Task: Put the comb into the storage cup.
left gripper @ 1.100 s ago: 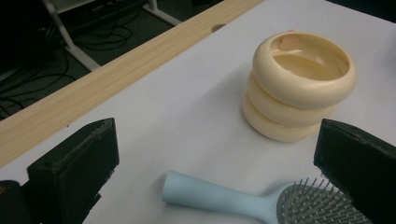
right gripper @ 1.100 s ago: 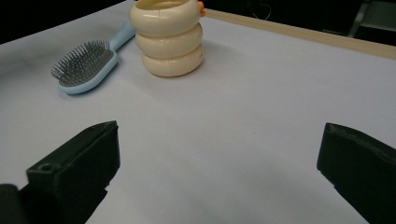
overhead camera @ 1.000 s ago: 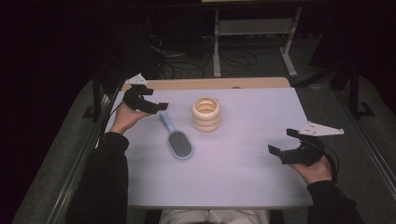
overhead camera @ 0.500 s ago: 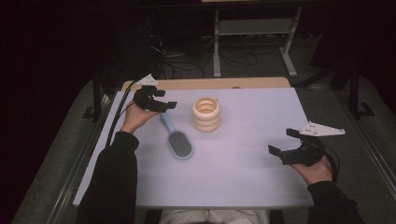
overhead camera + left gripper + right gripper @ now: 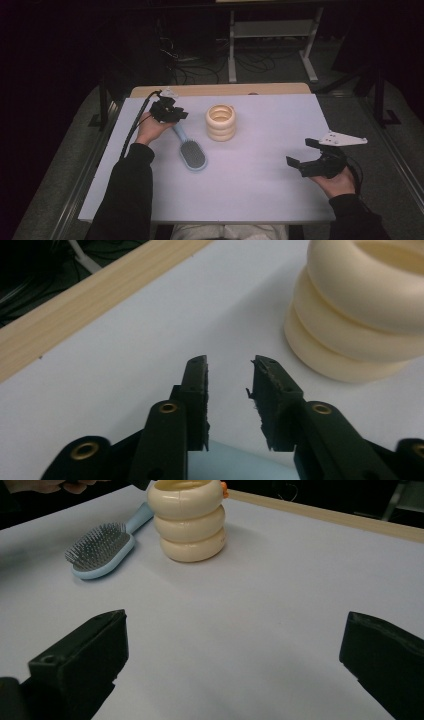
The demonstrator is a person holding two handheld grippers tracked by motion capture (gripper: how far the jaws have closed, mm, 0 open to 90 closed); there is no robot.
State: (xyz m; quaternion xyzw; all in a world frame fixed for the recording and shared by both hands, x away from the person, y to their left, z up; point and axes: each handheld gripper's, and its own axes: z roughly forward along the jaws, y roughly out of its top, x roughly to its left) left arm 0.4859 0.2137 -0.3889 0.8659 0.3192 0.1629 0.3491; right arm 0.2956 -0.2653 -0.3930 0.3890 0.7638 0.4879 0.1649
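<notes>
On the table (image 5: 260,195) the hairbrush (image 5: 189,150) lies near its far left corner, my left gripper (image 5: 175,116) has just been narrowing astride its handle without clamping, so it may skid toward the ringed cup (image 5: 220,121); the right gripper (image 5: 306,154) gapes wide.

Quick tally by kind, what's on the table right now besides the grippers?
Hairbrush, light blue, its handle at the left gripper: 1
Ribbed cream cup: 1
Total: 2
</notes>
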